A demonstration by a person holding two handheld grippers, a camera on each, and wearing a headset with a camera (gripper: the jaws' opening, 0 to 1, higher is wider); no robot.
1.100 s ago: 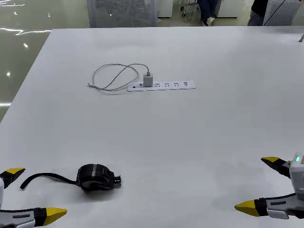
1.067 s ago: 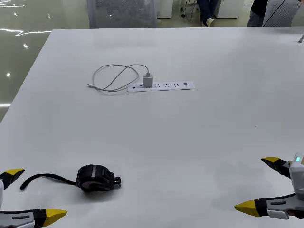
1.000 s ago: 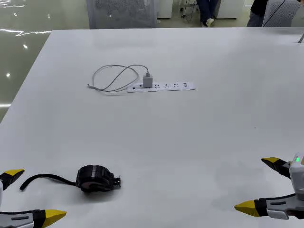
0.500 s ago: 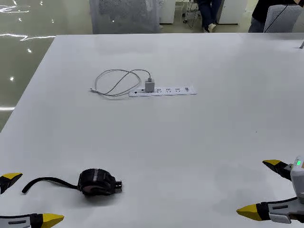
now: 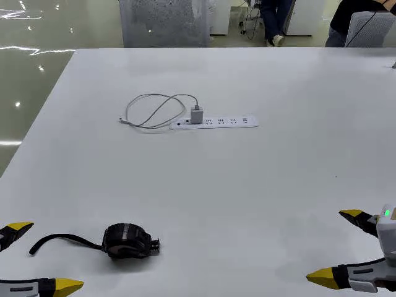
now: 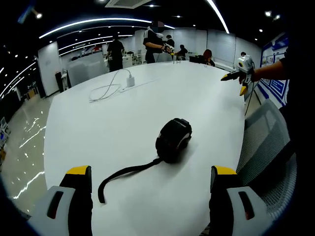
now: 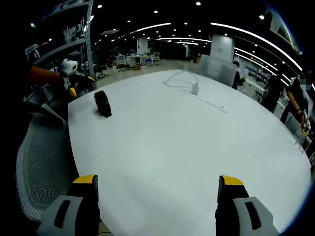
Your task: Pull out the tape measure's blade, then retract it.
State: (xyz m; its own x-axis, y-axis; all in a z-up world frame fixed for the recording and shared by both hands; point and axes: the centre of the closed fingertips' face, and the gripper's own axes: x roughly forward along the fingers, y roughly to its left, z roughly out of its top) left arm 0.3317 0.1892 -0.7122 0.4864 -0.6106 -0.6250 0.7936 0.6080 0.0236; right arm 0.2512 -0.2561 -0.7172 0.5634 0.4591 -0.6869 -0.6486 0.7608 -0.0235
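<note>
A black tape measure [image 5: 128,241] lies on the white table [image 5: 247,185] near its front left, with a black wrist strap [image 5: 59,239] trailing to the left; its blade is drawn in. In the left gripper view the tape measure [image 6: 173,139] sits ahead of the jaws. My left gripper [image 5: 37,256] is open at the bottom left, a little short of the strap. My right gripper [image 5: 339,247] is open at the bottom right, far from the tape measure [image 7: 103,103]. Both yellow-tipped pairs of fingers hold nothing.
A white power strip [image 5: 213,122] with a plugged-in charger [image 5: 197,115] and a looped white cable [image 5: 153,110] lies mid-table. A mesh chair [image 7: 44,162] stands by the front edge. People stand beyond the far edge of the table.
The head camera has tilted slightly, shifting the scene down. Both grippers and the tape measure stay about where they were.
</note>
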